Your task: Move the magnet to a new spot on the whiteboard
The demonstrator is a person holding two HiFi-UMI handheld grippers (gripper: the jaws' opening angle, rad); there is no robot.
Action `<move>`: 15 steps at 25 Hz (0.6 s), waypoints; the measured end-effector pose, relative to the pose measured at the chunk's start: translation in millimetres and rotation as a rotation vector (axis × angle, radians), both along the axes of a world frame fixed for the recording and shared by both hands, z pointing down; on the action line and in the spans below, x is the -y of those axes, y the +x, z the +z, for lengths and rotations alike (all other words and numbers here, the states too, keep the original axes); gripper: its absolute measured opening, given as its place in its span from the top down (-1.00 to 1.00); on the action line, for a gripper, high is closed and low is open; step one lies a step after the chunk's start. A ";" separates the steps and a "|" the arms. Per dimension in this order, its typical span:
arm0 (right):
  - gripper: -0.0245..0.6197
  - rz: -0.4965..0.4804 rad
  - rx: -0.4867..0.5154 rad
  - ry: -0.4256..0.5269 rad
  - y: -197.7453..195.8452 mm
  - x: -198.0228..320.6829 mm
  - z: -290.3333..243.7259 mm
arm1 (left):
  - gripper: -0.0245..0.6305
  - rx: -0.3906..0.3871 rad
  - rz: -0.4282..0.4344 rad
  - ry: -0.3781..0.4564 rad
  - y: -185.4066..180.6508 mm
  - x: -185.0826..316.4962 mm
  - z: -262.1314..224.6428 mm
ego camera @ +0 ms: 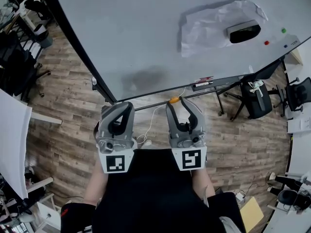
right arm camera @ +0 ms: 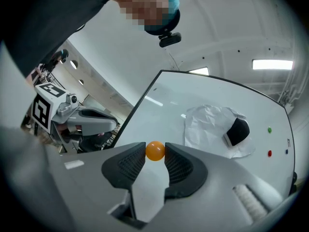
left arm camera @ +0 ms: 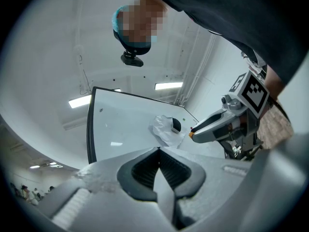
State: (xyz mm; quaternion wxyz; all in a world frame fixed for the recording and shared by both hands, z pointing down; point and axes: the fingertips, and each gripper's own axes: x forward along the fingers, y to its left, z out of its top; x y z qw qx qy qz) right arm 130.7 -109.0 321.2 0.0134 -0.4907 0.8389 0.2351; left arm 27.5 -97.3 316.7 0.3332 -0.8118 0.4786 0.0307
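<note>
We see the right gripper (right arm camera: 155,154) pinching the magnet (right arm camera: 155,151), a small orange ball, between the very tips of its jaws. The dark ribbed pads press on it from either side. In the head view the magnet (ego camera: 174,100) sits just below the lower edge of the whiteboard (ego camera: 136,28), in front of the frame rail. We cannot tell whether it touches the frame.

The left gripper (left arm camera: 158,151) has its jaws pressed together with nothing between them, and it is held just beside the right one, close to the person's body.

For writing, we find only the black-and-white square patterns on the two marker cubes, one on the left gripper (ego camera: 115,163) and one on the right (ego camera: 190,159). They are coded squares, not letters. A small label (ego camera: 294,41) at the whiteboard's right edge is too small to read.

On the whiteboard a crumpled white sheet (ego camera: 209,28) lies under a black eraser (ego camera: 244,33). To the right of them are three small dots: green (ego camera: 284,30), red (ego camera: 266,42) and blue (ego camera: 285,45). Pens lie in the tray (ego camera: 204,81) along the lower edge. Below is a wood-plank floor (ego camera: 63,144), with a black office chair (ego camera: 255,98) at the right.
</note>
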 end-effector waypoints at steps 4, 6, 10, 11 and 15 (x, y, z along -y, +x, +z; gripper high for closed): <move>0.53 0.009 0.005 -0.009 0.7 -3.2 3.1 | 0.92 -0.007 0.000 -0.005 -1.8 -1.5 1.3; 0.53 0.015 0.013 -0.014 2.1 -4.7 4.5 | 0.92 -0.009 0.001 -0.005 -1.7 -2.6 1.4; 0.53 0.020 0.008 -0.023 4.5 -6.9 8.7 | 0.92 -0.009 0.003 -0.008 -0.3 -3.8 2.8; 0.53 0.018 0.001 -0.024 4.6 -7.1 9.6 | 0.92 -0.010 0.002 -0.009 0.1 -3.9 3.2; 0.53 0.015 -0.004 -0.024 5.1 -8.0 11.3 | 0.92 -0.006 0.000 -0.014 0.5 -4.5 5.2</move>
